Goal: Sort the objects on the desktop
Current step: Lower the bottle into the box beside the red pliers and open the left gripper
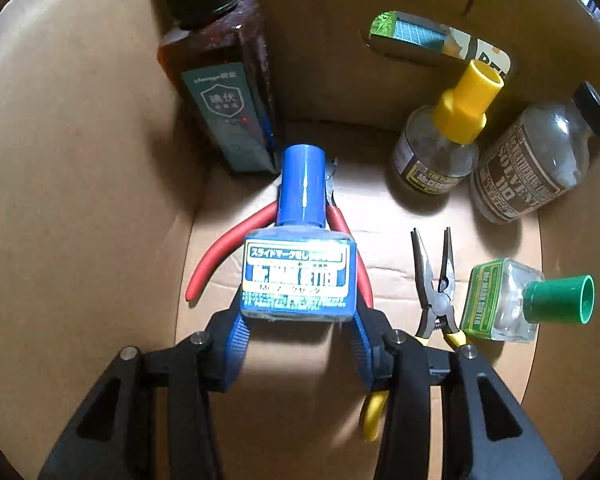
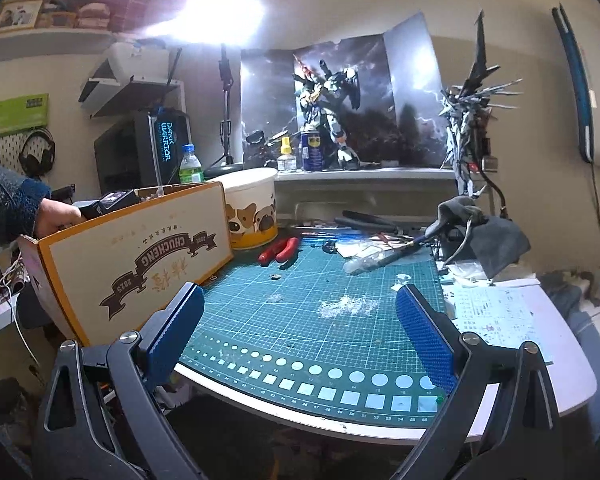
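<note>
My left hand-held gripper (image 1: 298,316) is down inside the cardboard box (image 1: 80,200), its blue pads clamped on either side of the Mr. Mark Setter bottle (image 1: 298,276), blue cap pointing away from me. Whether the bottle's base touches the box floor, I can't tell. Right behind it lie the red-handled nippers (image 1: 224,248), their handles splaying out to both sides of the bottle. In the far left corner a tall dark bottle with a teal label (image 1: 224,92) stands against the wall. Over to the right, a yellow-capped Mr. Cement bottle (image 1: 440,148) leans beside a solvent bottle with a black cap (image 1: 536,160), both tilted against the box wall. Nearer me, yellow-handled needle-nose pliers (image 1: 438,288) lie flat, jaws slightly parted, and just beside them a green-capped Mr. Mark Softer bottle (image 1: 512,300) rests on its side.

My right hand-held gripper (image 2: 300,336) hangs wide apart with nothing between the pads, above the green cutting mat (image 2: 300,280) on the tabletop (image 2: 572,380). From this side the box (image 2: 140,264) sits at the mat's left edge, my left hand (image 2: 56,216) reaching over its rim. Another pair of red-handled cutters (image 2: 278,250) lies at the mat's far edge, near a white tub with dog faces (image 2: 252,212).
</note>
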A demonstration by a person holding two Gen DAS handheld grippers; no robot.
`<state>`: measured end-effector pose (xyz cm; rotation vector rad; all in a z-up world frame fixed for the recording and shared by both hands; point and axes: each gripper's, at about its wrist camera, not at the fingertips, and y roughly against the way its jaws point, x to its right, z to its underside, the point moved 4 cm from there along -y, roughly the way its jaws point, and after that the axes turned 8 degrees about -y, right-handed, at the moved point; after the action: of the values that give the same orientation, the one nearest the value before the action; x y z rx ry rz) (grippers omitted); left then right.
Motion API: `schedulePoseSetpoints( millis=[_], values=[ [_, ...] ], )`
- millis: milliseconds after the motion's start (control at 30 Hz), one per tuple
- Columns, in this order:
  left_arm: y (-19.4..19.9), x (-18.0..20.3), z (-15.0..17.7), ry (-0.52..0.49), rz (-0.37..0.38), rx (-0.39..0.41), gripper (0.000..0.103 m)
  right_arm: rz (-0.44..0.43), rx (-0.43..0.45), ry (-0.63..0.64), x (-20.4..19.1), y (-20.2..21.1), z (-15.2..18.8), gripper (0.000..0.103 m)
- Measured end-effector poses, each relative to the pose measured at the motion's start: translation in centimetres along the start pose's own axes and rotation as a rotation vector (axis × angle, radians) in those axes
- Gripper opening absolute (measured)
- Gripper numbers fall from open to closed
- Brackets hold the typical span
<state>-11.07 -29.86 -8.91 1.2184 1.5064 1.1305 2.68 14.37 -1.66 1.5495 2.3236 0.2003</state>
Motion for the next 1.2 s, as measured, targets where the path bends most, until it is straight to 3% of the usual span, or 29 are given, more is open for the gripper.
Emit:
schedulePoseSetpoints(
  millis=[333, 367, 400, 467, 500, 600, 733, 933, 1000, 1100, 1200],
  values=[
    [2.4, 0.1, 0.2, -0.022, -0.005, -0.022, 0.045, -0.007, -0.006, 0.009, -0.3, 0.1, 0.2, 0.097],
    [2.9, 0.1, 0.1, -0.03, -0.014, -0.02, 0.05, -0.01, -0.008, 0.01, -0.3, 0.1, 0.2, 0.097],
    [3.5, 0.2, 0.0, -0.04, -0.03, -0.017, 0.062, -0.012, -0.009, 0.012, -0.4, 0.0, 0.3, 0.097],
    [5.0, 0.3, -0.3, -0.046, -0.05, 0.015, 0.077, -0.015, -0.012, 0.018, -0.6, -0.1, 0.4, 0.097],
    [5.8, 0.3, -0.5, -0.047, -0.054, 0.035, 0.079, -0.016, -0.014, 0.022, -0.7, -0.1, 0.4, 0.097],
    [7.6, 0.2, -1.0, -0.044, -0.052, 0.058, 0.079, -0.024, -0.018, 0.026, -0.9, -0.3, 0.5, 0.097],
    [8.3, -0.4, -2.3, -0.024, -0.021, -0.005, 0.079, -0.034, -0.022, 0.034, -1.3, -0.5, 0.6, 0.097],
    [7.9, 0.3, -4.7, -0.091, -0.063, -0.073, 0.078, -0.045, -0.02, 0.06, -2.2, -0.5, 0.8, 0.097],
    [7.5, 0.4, -4.9, -0.095, -0.085, -0.092, 0.048, -0.049, -0.024, 0.058, -2.3, -0.6, 0.9, 0.097],
    [7.2, 0.1, -4.8, -0.087, -0.087, -0.106, 0.029, -0.051, -0.022, 0.054, -2.3, -0.4, 0.8, 0.097],
    [8.1, -0.6, -4.9, -0.058, -0.069, -0.07, 0.022, -0.057, -0.02, 0.047, -2.2, -0.2, 0.8, 0.097]
  ],
)
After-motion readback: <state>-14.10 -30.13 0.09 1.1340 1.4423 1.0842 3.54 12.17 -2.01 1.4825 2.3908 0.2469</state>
